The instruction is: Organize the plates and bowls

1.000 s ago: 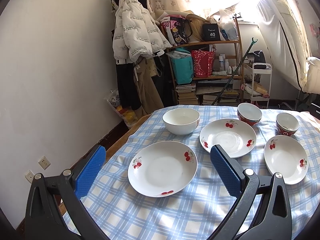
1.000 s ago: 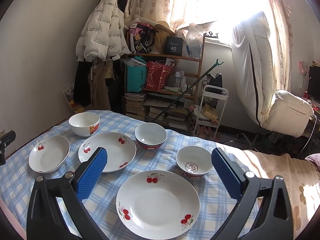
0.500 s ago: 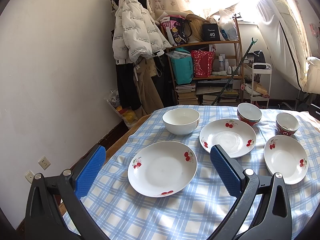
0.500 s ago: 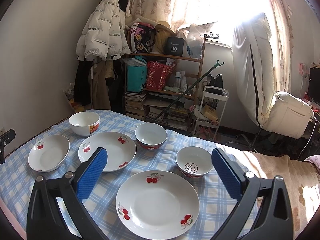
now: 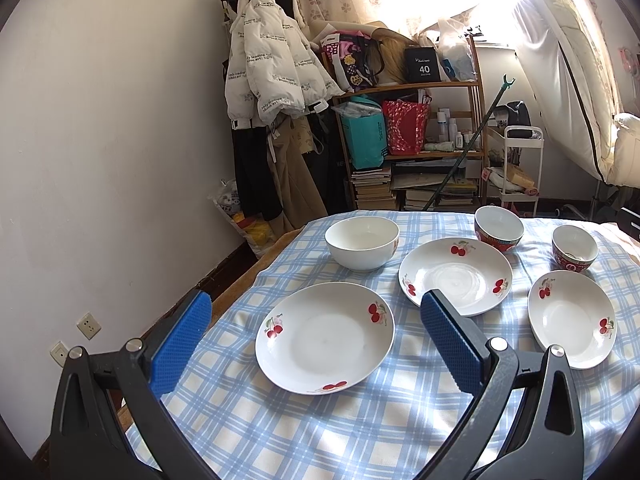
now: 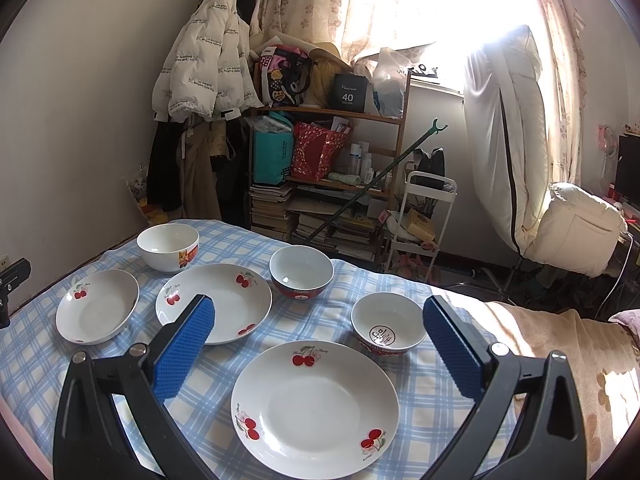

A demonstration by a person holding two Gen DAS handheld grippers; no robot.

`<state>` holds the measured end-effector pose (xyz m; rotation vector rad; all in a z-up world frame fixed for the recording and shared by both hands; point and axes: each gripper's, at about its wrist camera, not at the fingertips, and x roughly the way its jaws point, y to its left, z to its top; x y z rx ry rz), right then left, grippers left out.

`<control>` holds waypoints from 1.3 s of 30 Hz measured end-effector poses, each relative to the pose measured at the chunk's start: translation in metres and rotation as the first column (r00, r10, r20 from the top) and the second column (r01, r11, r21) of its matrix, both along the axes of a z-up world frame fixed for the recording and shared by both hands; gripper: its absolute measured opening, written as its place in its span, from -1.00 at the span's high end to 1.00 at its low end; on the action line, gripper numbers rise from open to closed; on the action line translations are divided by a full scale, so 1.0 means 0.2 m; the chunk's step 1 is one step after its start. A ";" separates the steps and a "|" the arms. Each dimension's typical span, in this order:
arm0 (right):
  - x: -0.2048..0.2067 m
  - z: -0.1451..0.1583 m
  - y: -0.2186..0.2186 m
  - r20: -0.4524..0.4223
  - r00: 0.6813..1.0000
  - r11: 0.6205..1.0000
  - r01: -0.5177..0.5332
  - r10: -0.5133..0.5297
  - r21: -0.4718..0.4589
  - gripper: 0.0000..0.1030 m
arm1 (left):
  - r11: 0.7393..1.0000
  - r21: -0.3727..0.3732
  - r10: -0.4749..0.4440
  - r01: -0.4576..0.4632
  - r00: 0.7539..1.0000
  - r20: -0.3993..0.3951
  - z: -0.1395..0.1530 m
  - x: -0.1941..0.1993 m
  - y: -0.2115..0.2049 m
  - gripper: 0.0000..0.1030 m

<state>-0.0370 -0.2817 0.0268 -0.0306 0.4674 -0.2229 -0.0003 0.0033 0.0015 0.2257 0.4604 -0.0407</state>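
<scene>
Plates and bowls sit spread across a blue-and-white checked tablecloth (image 6: 344, 320), none stacked. Three white plates with cherry prints lie apart from one another: the left plate (image 5: 325, 338) directly ahead of the left gripper (image 5: 316, 326), the middle plate (image 6: 214, 302) farther back, and the right plate (image 6: 315, 408) nearest the right gripper (image 6: 318, 334). Behind them stand three bowls: a large white bowl (image 6: 168, 246) at the far left, a red-sided bowl (image 6: 301, 271) just beside the middle plate's far right edge, and a smaller red-sided bowl with a round mark inside (image 6: 388, 329) just beyond the right plate.

Both grippers hover above the table with their blue-padded jaws spread wide, gripping nothing. From the left wrist view the left plate lies between the two blue pads; from the right wrist view the right plate lies between and below them.

Beyond the table, a white puffer jacket (image 5: 268, 68) hangs on the wall at left, a wooden shelf (image 6: 332, 176) crowded with bags, books and bottles stands in the middle, and bright curtained windows (image 6: 400, 0) fill the far wall.
</scene>
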 end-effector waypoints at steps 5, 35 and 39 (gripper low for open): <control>0.00 0.00 0.00 0.000 1.000 1.000 -0.001 0.001 0.002 -1.00 | 1.000 0.000 -0.001 0.001 1.000 -0.001 0.00 0.00 0.00 -0.99; 0.08 0.03 0.01 -0.061 0.998 0.999 -0.014 0.017 0.041 -1.00 | 1.000 -0.001 -0.019 0.019 0.993 -0.113 0.02 0.16 0.04 -0.99; 0.12 0.05 0.03 -0.062 0.997 0.999 -0.033 0.035 0.035 -1.00 | 1.000 0.007 -0.017 0.019 0.990 -0.136 0.03 0.22 0.05 -0.99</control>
